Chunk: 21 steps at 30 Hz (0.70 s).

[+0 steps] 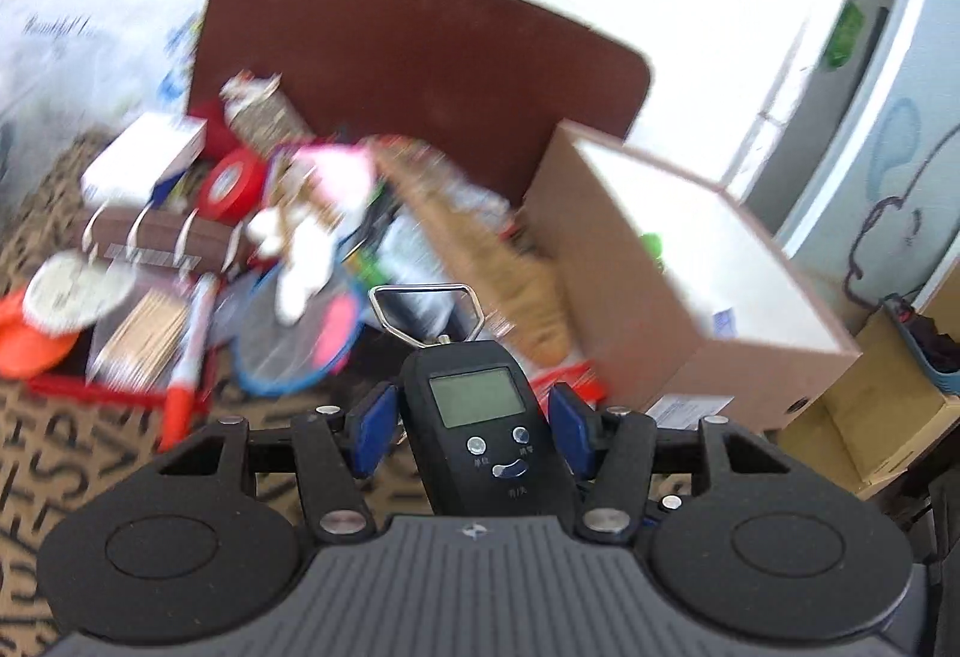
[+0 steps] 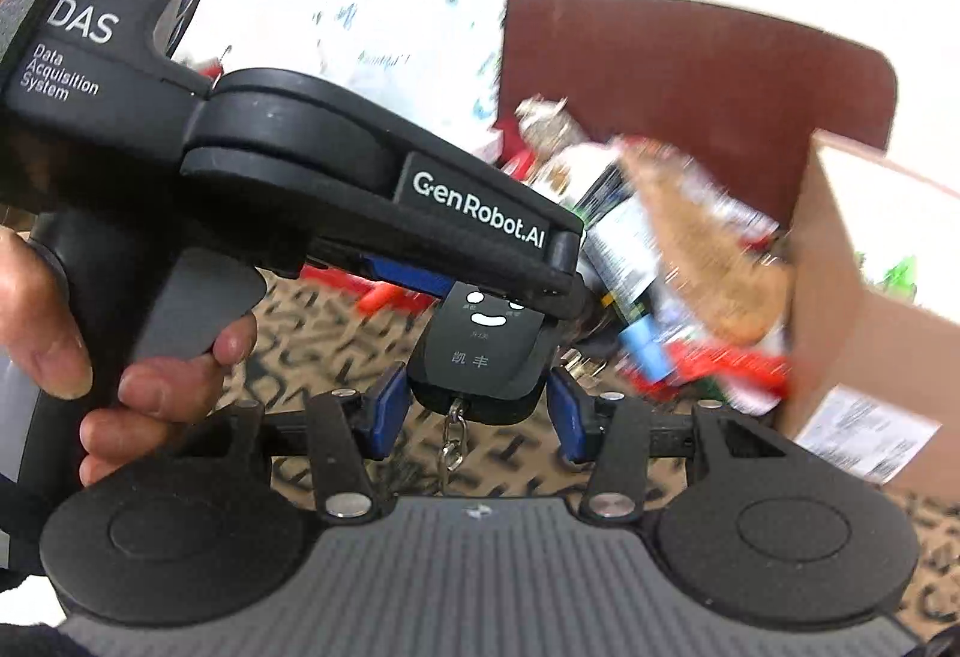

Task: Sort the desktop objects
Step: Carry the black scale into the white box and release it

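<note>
1. Holding: left tool has a black handheld digital scale between its blue pads. In the left wrist view the pads sit at or very near the scale's sides; a small gap may remain on the right, so grip looks light, not hard-clamped.
2. Right tool is at the scale's other end, the end with the chain. Its pads flank the body with visible gaps, so it is partly open and gripping nothing that I can see. The left tool's body crosses this view from the left, over the scale.
3. Handling guess: rigid plastic shell, light, smooth and probably a bit slippery. Screen and buttons face up, so grip the flat side walls mid-body, not the display. The metal hanging ring at the far end and the chain are loose and will swing.
4. Position: the scale is off the desk, held between both tools, near side of the clutter pile.
5. Cardboard box stands far right, open top; likely drop target, but can't confirm. Background is motion-blurred.
</note>
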Motion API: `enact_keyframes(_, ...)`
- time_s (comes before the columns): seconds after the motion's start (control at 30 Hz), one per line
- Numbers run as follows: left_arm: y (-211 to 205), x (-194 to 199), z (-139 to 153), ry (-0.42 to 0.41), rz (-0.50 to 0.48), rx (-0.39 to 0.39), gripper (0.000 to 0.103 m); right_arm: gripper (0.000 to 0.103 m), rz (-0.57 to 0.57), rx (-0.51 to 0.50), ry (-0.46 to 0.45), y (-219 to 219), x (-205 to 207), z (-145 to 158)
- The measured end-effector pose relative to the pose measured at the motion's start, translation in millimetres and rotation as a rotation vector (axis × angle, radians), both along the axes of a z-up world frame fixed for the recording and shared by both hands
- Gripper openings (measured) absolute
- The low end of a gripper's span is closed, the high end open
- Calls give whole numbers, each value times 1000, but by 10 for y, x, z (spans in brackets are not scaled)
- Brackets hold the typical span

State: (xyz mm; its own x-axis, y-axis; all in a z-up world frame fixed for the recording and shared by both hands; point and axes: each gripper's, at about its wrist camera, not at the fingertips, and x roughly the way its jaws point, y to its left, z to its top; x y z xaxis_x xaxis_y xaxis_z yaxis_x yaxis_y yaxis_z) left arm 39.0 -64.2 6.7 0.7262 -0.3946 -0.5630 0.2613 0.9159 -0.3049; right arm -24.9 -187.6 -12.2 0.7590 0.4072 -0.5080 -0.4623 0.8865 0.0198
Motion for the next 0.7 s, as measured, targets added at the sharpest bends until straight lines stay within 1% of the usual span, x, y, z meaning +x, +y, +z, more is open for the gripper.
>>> enact_keyframes(0.2,-429,114,394,-83,-73,12,58,49,-75,17,-89,-381,52,314)
enact_keyframes(0.33,-733,230,625,-124,-119,-1,58,49,-128,26,-136,-670,125,522)
enact_keyframes(0.53,-1215,515,854,-130,-175,-37,58,49,-193,12,-168,-1129,324,783)
enact_keyframes(0.7,-1622,805,908,-100,-232,-80,58,49,-244,-33,-162,-1508,558,908)
